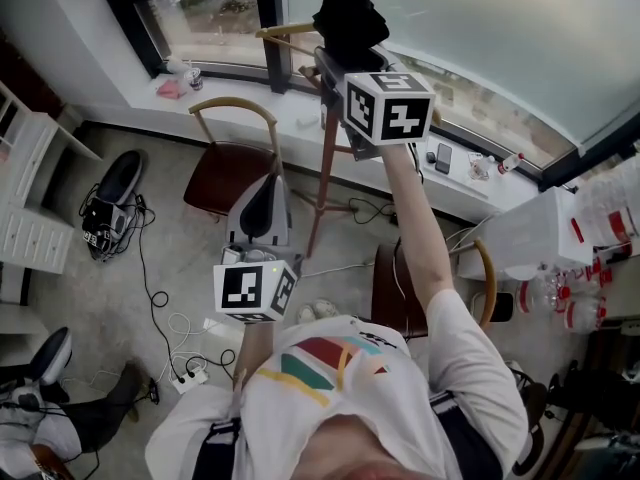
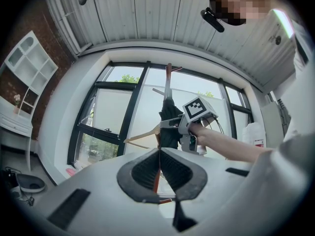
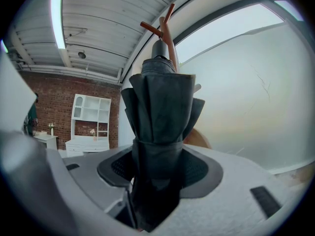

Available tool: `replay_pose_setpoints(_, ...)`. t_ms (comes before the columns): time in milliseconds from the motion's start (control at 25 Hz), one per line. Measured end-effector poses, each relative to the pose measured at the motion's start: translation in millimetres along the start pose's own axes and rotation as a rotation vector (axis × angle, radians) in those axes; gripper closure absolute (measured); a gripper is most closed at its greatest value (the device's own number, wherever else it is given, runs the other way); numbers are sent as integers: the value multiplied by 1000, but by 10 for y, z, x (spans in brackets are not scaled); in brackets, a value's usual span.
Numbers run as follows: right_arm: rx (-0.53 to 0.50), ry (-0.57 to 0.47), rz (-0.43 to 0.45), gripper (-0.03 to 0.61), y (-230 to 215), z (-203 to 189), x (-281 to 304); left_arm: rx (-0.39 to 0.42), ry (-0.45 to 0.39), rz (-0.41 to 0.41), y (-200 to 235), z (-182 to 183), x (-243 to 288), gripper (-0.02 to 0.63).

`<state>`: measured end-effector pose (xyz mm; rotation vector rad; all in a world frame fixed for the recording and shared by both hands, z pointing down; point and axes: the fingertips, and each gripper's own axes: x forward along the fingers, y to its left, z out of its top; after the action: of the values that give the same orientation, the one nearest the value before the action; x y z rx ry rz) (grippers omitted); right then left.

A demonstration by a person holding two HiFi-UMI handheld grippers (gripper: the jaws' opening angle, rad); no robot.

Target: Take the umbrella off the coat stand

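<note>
"Jaws on the right gripper (image 3: 158, 168): how do they stand?"

"Clamped on the umbrella (image 3: 160, 107), which is black and folded, with one pad on each side just below its strap. The umbrella points up along the coat stand (image 3: 169, 31), whose reddish pegs fork above its tip."

"And the left gripper (image 2: 160, 154)?"

"Jaws together, nothing held. Only a sliver of the stand's pole shows behind the seam."

"What does that view add?"

"It shows the right gripper (image 2: 173, 124) from outside, with the umbrella (image 2: 170, 113) against the coat stand (image 2: 168, 80) in front of the window (image 2: 113, 112). The head view shows the left gripper (image 1: 268, 193) low near the chest, well below the right gripper (image 1: 338, 60). It also shows a chair (image 1: 228, 173) beside the coat stand (image 1: 318, 198)."

"Anything holding things?"

"A white shelf unit (image 3: 91, 114) by the brick wall (image 3: 49, 97). Small things sit in its compartments, too small to name."

"Hidden parts?"

"The umbrella's lower end is cut off under the jaws. In the head view the umbrella (image 1: 350, 13) runs out of the top edge. I cannot tell whether it hangs on a peg or is free of it."
</note>
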<state>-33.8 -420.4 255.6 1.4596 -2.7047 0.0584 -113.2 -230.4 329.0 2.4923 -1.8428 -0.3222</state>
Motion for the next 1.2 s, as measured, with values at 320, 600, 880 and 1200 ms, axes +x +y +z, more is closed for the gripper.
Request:
replay_pose_setpoints(320, 1, -16, -5, 339, -49, 119, -39, -2, -11, 1, -16, 15, -13, 606)
replay_pose_setpoints(600, -13, -30, -15, 339, -70, 309, -34, -5, -17, 2, 8, 56, -20, 606)
replay_pose_setpoints(880, -14, -62, -17, 339, -105, 559, -74, -6, -27, 3, 19, 85, -33, 606)
replay_pose_setpoints(1200, -53, -91, -13, 339, -88, 875, -136, -15, -40, 7, 34, 113, -65, 606)
